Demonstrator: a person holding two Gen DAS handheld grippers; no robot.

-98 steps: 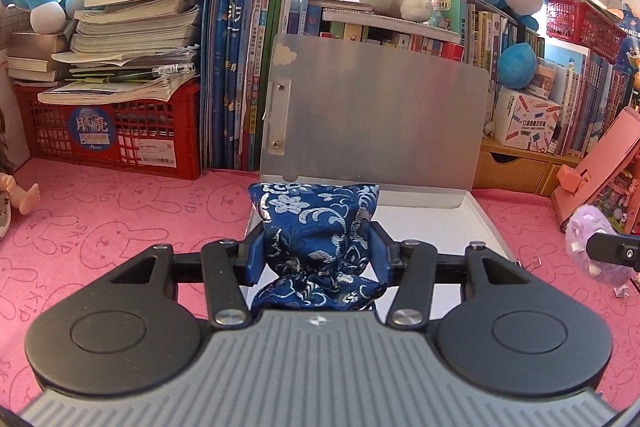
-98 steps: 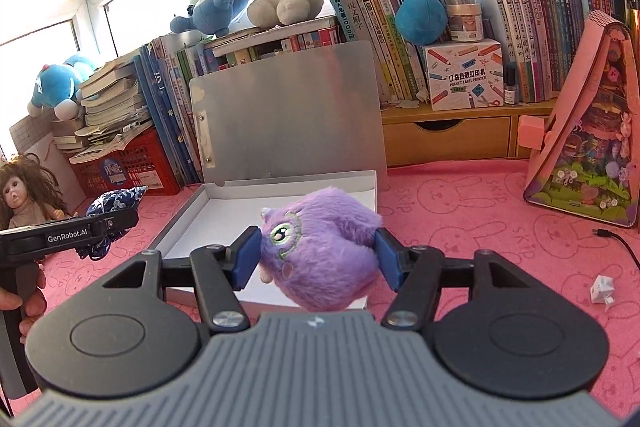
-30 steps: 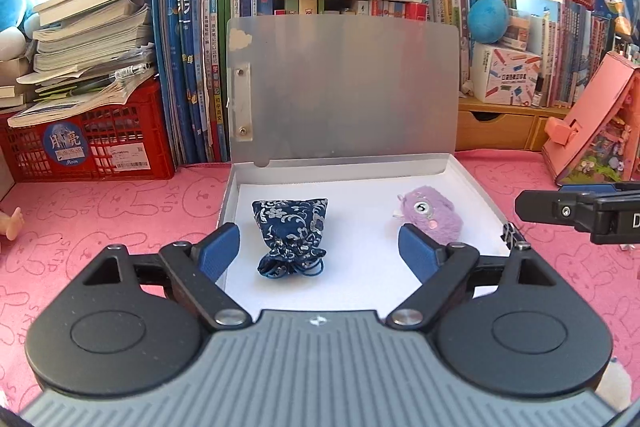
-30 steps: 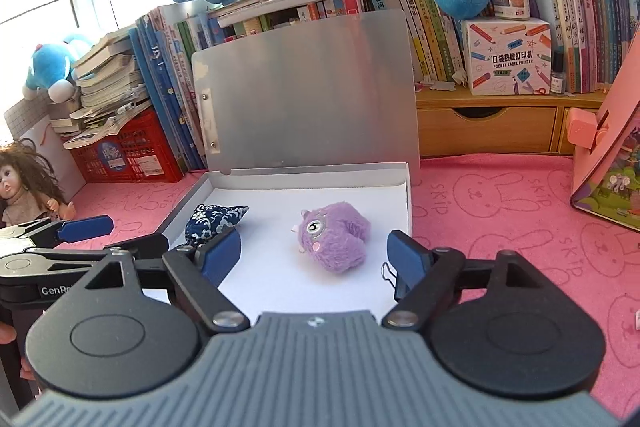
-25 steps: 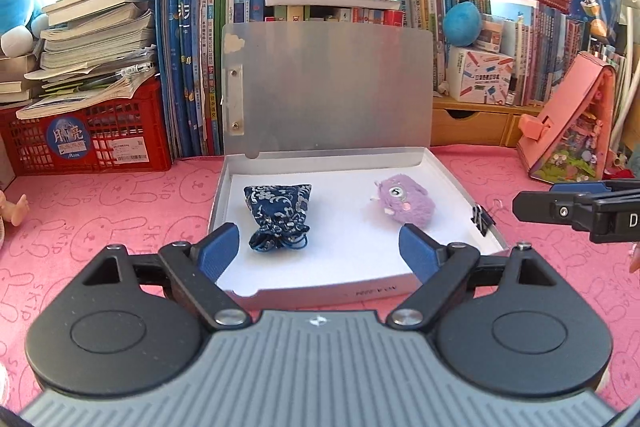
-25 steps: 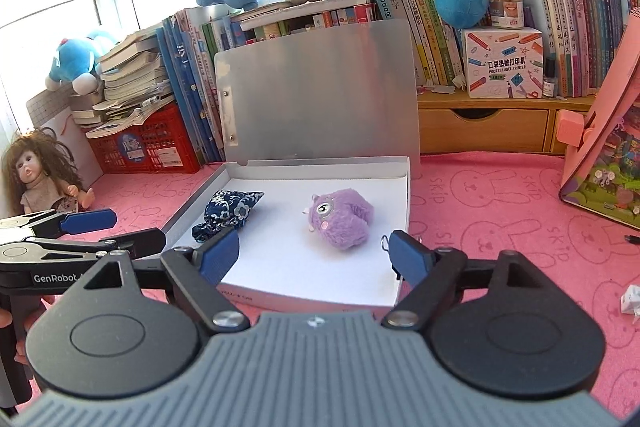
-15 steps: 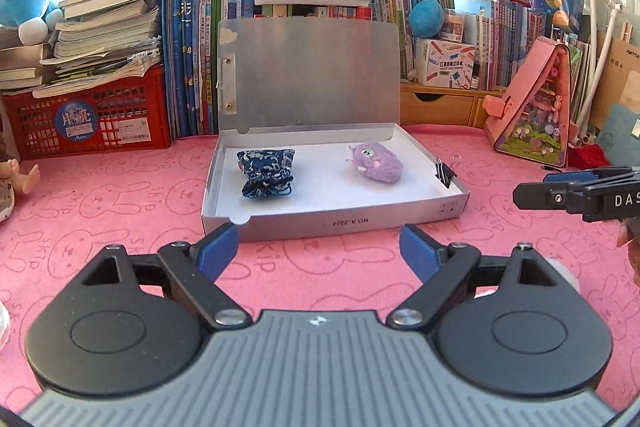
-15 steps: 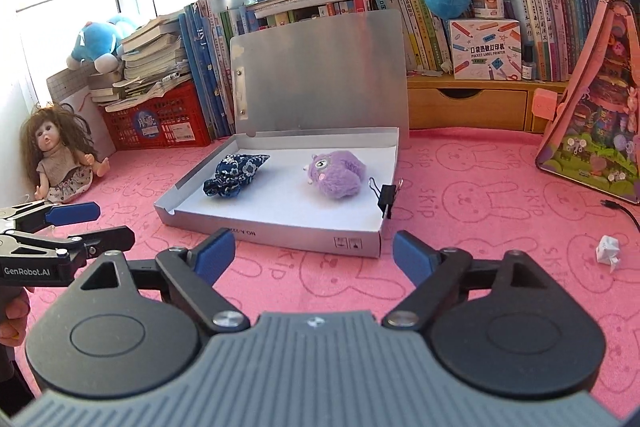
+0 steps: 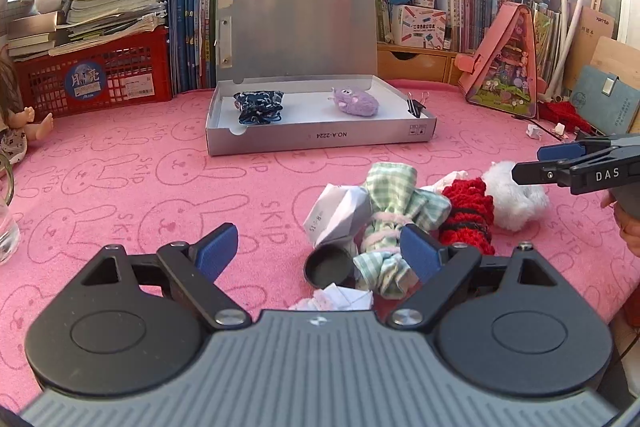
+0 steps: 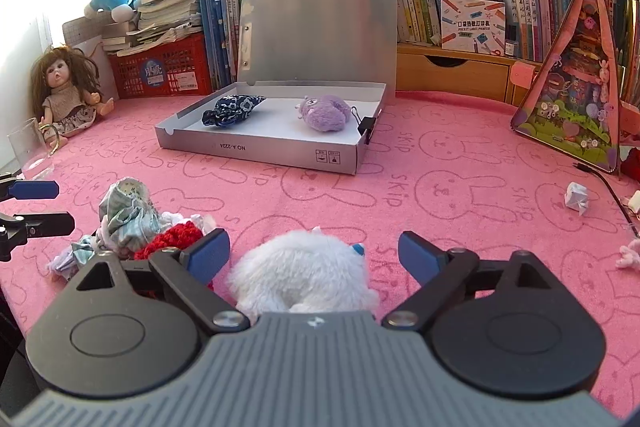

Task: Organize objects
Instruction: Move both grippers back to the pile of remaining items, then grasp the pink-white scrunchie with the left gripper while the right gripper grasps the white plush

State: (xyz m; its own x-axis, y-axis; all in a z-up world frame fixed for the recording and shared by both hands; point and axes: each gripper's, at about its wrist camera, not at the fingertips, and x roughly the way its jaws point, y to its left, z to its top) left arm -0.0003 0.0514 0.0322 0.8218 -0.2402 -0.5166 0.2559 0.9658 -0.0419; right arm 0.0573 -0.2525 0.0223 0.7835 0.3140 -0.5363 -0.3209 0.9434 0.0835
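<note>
An open silver box (image 9: 320, 138) (image 10: 260, 149) holds a blue floral pouch (image 9: 259, 106) (image 10: 232, 110) and a purple plush (image 9: 355, 101) (image 10: 325, 113). Near me lies a heap: green checked cloth bundle (image 9: 390, 211) (image 10: 126, 211), folded white paper (image 9: 336, 213), black round cap (image 9: 329, 270), red knit piece (image 9: 468, 211) (image 10: 172, 237), white fluffy plush (image 9: 510, 197) (image 10: 304, 275). My left gripper (image 9: 320, 255) is open above the cap and checked bundle. My right gripper (image 10: 314, 253) is open, its jaws either side of the white plush.
Books, a red crate (image 9: 96, 79) and soft toys line the back. A doll (image 10: 66, 87) and a glass (image 10: 30, 147) are at the left. A pink triangular toy house (image 10: 576, 95), a paper scrap (image 10: 577, 198) and a cable lie at the right. A binder clip (image 10: 366, 126) grips the box wall.
Both grippers have pulled back from the box toward the near table edge and lowered over the heap. The pouch and purple plush stay in the box.
</note>
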